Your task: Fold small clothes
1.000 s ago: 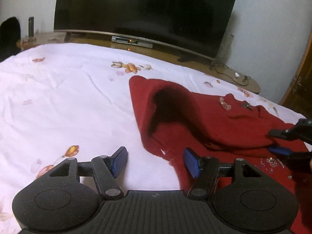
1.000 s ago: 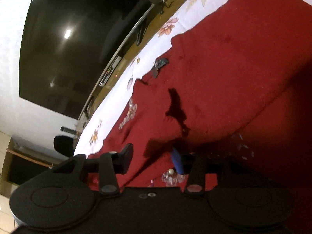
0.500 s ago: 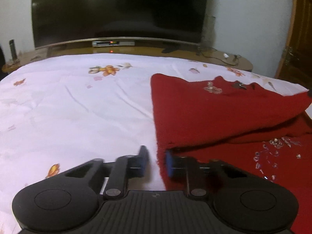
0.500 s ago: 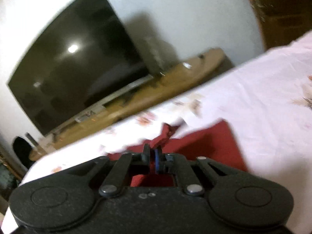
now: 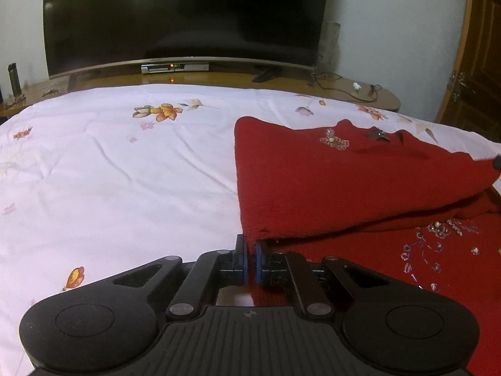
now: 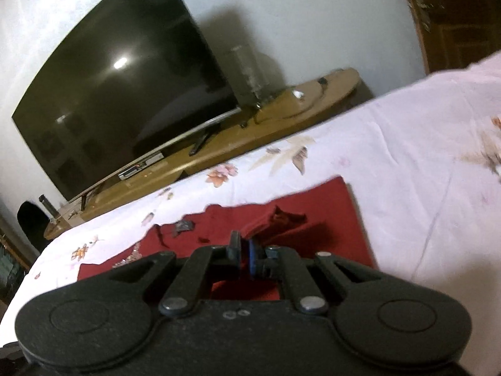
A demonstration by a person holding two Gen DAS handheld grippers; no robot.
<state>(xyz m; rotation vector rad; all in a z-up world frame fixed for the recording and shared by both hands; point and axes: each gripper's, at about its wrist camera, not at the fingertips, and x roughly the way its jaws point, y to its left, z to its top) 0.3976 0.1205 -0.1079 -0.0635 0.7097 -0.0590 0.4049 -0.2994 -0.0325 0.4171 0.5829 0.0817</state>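
Note:
A red knitted garment [image 5: 344,185] with beaded trim lies on the right half of a white flowered bedsheet [image 5: 119,169]. Its near hem is raised off the lower layer in a taut edge between both grippers. My left gripper [image 5: 249,250] is shut on the near left corner of that hem. In the right wrist view my right gripper [image 6: 245,249] is shut on a bunched fold of the same red garment [image 6: 328,210], held above the sheet. The right gripper's tip shows only as a dark speck at the right edge of the left wrist view.
A large dark television [image 5: 188,15] stands on a low wooden console [image 5: 219,78] beyond the bed's far edge, with a set-top box [image 5: 173,67] under it. A wooden door [image 5: 479,62] is at the right. White sheet [image 6: 422,163] stretches right of the garment.
Both grippers closed on the garment's hem. The right one rolled upright and rose, lifting the red edge off the lower layer. The left one rolled a little and stayed in place.

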